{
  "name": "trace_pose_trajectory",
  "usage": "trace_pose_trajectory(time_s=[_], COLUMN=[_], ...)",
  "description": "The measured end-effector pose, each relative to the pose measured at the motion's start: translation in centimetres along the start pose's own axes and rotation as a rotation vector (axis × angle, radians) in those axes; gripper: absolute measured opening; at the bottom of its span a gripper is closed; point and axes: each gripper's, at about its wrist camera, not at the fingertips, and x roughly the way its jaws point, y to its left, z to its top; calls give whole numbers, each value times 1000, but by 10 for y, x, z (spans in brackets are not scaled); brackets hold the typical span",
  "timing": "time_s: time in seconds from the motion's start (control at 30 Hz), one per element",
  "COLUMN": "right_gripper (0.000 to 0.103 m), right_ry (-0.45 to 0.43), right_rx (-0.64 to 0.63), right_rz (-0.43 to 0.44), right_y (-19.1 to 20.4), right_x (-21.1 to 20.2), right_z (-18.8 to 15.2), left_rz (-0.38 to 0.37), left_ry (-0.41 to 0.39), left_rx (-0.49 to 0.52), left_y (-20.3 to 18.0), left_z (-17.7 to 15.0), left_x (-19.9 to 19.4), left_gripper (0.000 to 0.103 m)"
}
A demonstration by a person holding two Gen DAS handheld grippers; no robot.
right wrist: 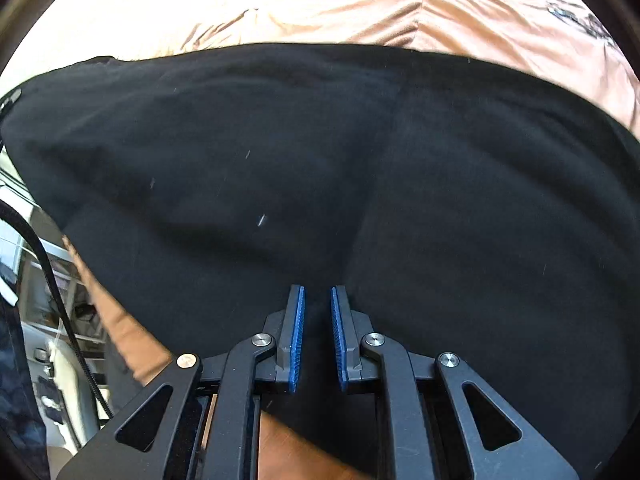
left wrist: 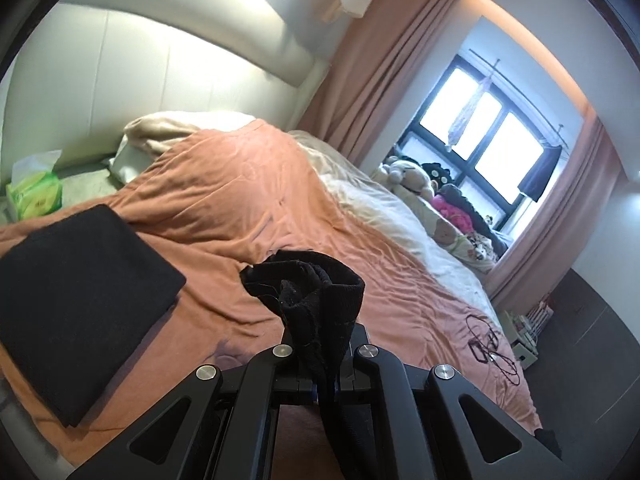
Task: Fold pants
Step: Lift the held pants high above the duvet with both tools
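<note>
Black pants (right wrist: pixel 320 168) lie spread over an orange bedspread (right wrist: pixel 320 4) and fill most of the right wrist view. My right gripper (right wrist: pixel 318 292) hovers just over the cloth, its blue pads (right wrist: pixel 298 336) a narrow gap apart with nothing between them. My left gripper (left wrist: pixel 320 344) is shut on a bunched black end of the pants (left wrist: pixel 308 284), held up above the bed. A folded black garment (left wrist: pixel 76 292) lies on the bedspread (left wrist: pixel 248 200) to the left.
A green tissue pack (left wrist: pixel 36 192) sits by the white headboard (left wrist: pixel 120 68). Stuffed toys (left wrist: pixel 416 180) lie along the window side. A black cable (left wrist: pixel 488 344) lies on the bed's right part. A cable (right wrist: pixel 52 280) hangs at the bed's left edge.
</note>
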Motion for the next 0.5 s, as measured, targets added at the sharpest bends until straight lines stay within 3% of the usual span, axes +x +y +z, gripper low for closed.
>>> trace_pose_trajectory(time_s=[0.27,0.5], right_gripper=[11,11], right_ry=[-31,-180], right_rx=[35,102], right_rz=[82,94], right_y=[-4,-40], right_x=[-21,-75], right_z=[-23,-45], left_rz=[-86,-192], left_ry=[-27,-34], left_rx=[100,209], left_y=[-77,-164], left_z=[23,41], left_x=[-16,-22], left_gripper=[5,5])
